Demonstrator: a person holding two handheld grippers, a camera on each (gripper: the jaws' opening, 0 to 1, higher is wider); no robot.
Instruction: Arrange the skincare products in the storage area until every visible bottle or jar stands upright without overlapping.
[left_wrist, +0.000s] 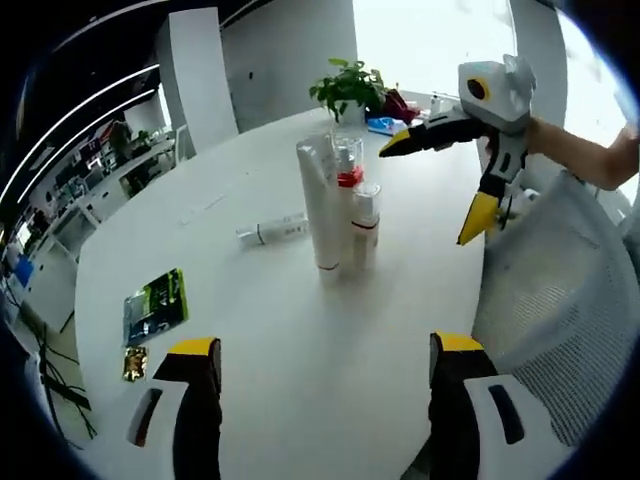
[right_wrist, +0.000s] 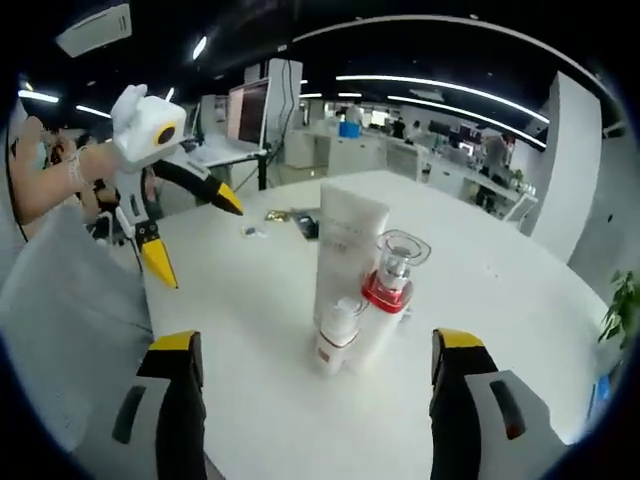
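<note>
- left gripper view: left gripper low over the white round worktop, jaws spread wide, pinching nothing.
- cluster of skincare products standing upright near mid-worktop, ahead of the jaws: tall white tube, clear pump bottle with red collar behind it, small white bottle with red band just beside; all close together, touching or nearly so.
- slim white tube lying flat on the worktop, left of the cluster and apart from it.
- green packet and small gold sachet flat near the worktop's left edge.
- right gripper entering from the right, held by a hand at the edge, jaws spread, yellow tips in the air beside the cluster, touching nothing.
- potted plant at the far edge; mesh chair back at right.
- right gripper view: right gripper over the worktop, jaws spread, gripping nothing.
- same cluster upright just ahead: tall white tube, pump bottle to its right, small bottle in front, all pressed close.
- left gripper at left, jaws spread, tips clear of the products.
- small dark packets flat on the worktop beyond the cluster.
</note>
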